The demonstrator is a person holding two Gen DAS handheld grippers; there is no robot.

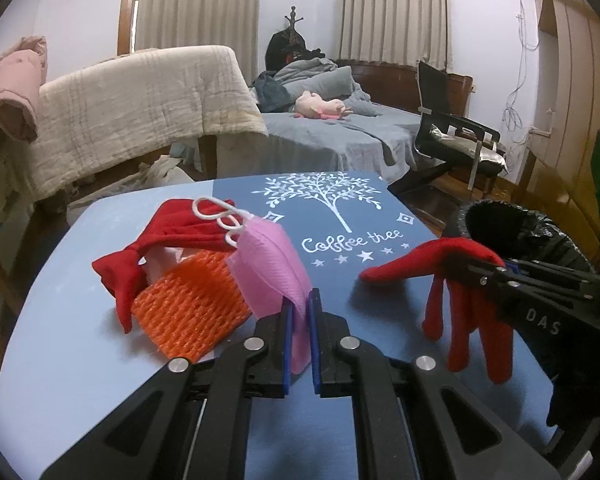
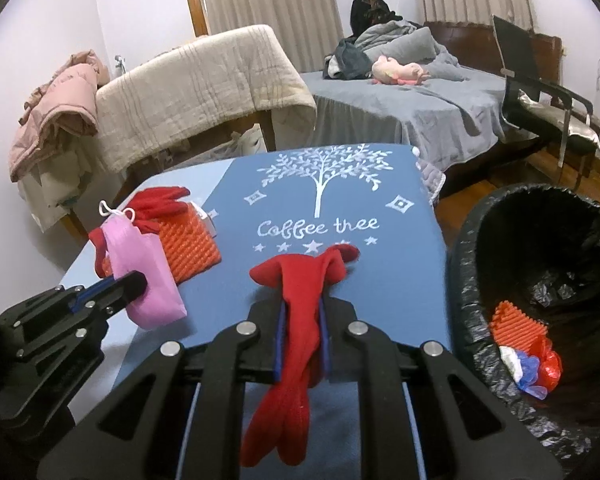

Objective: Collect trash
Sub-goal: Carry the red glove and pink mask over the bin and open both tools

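Note:
My left gripper [image 1: 299, 304] is shut on a pink face mask [image 1: 272, 268] with white ear loops, lifted just above the blue table [image 1: 60, 320]. The same mask [image 2: 140, 272] and left gripper [image 2: 132, 280] show at the left of the right wrist view. My right gripper [image 2: 304, 312] is shut on a red glove [image 2: 300, 300], whose fingers hang down below the jaws. That glove [image 1: 460, 300] dangles from the right gripper [image 1: 472, 264] at the right of the left wrist view. A second red glove [image 1: 160, 236] and an orange foam net [image 1: 188, 308] lie on the table.
A bin lined with a black bag [image 2: 540, 280] stands right of the table, holding an orange net [image 2: 516, 322] and crumpled plastic. The dark blue mat [image 2: 320, 216] reads "Coffee tree". Beyond are a bed [image 2: 400, 104], a chair [image 2: 540, 92] and a draped rack [image 2: 196, 92].

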